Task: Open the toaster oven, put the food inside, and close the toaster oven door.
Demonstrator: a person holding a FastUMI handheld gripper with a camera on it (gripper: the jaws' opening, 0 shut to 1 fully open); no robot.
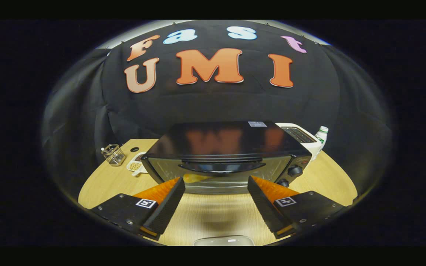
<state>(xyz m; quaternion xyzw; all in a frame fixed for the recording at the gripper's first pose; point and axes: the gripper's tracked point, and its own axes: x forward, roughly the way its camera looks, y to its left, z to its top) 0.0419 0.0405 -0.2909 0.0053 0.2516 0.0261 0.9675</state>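
A black toaster oven [224, 151] stands on the wooden table [216, 218] just beyond my fingertips. Its glass door is closed, with the curved handle [222, 164] across the top of the door and two knobs [294, 170] on its right side. My gripper [216, 184] is open, its fingers spread wide with nothing between them, pointed at the lower part of the door. A small white dish with food [136, 165] sits to the left of the oven, partly behind its corner.
A wire basket [114, 154] stands left of the dish near the table's back edge. A white pop-up toaster [301, 136] and a white bottle [321, 137] stand behind the oven on the right. A pale flat object [223, 241] lies on the table below the fingers.
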